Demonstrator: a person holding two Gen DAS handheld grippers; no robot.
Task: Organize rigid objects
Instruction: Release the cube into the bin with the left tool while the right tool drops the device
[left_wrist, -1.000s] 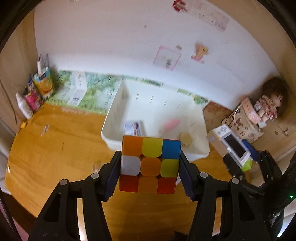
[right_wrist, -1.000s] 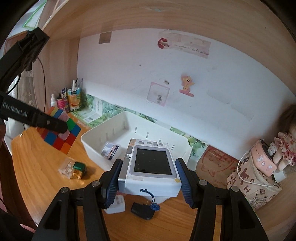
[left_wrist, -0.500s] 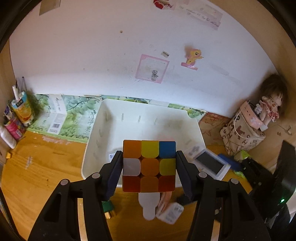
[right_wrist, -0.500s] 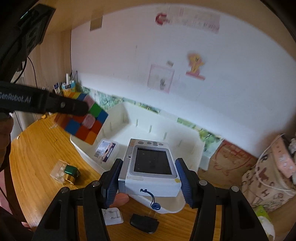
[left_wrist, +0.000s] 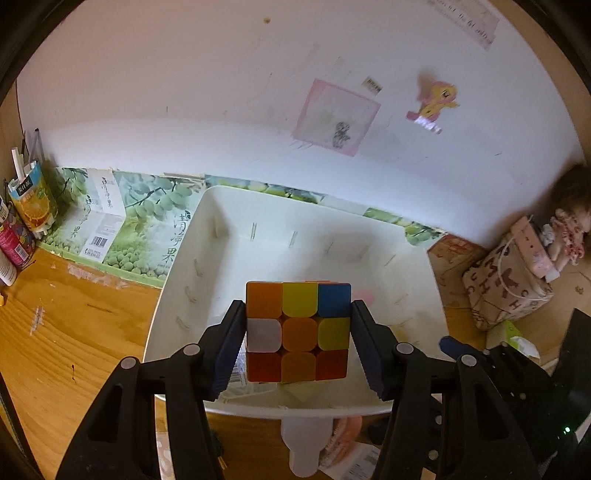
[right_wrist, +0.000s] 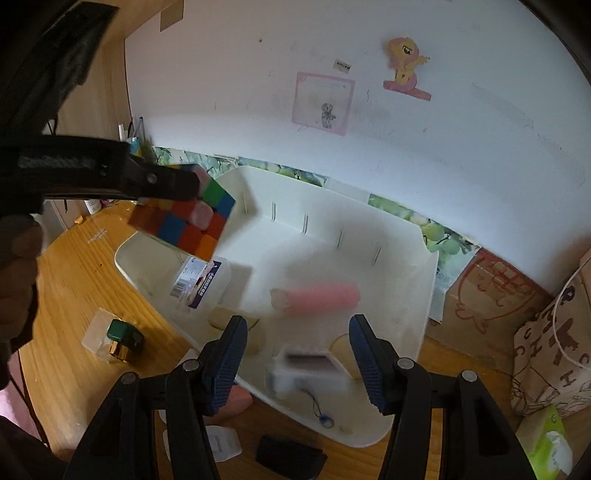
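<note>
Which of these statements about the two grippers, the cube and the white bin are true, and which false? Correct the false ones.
1. The left gripper is shut on the puzzle cube. True.
2. The right gripper grips the grey device. False: it is open, and the blurred device is below it, at the white bin.
3. The cube is held above the bin. True.
4. The bin has nothing in it. False: a pink object and a labelled packet are in it.
5. A green-capped bottle lies on the table outside the bin. True.

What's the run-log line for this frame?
left gripper: shut on cube, above bin | right gripper: open | handheld device: blurred, in bin | cube: not yet placed
</note>
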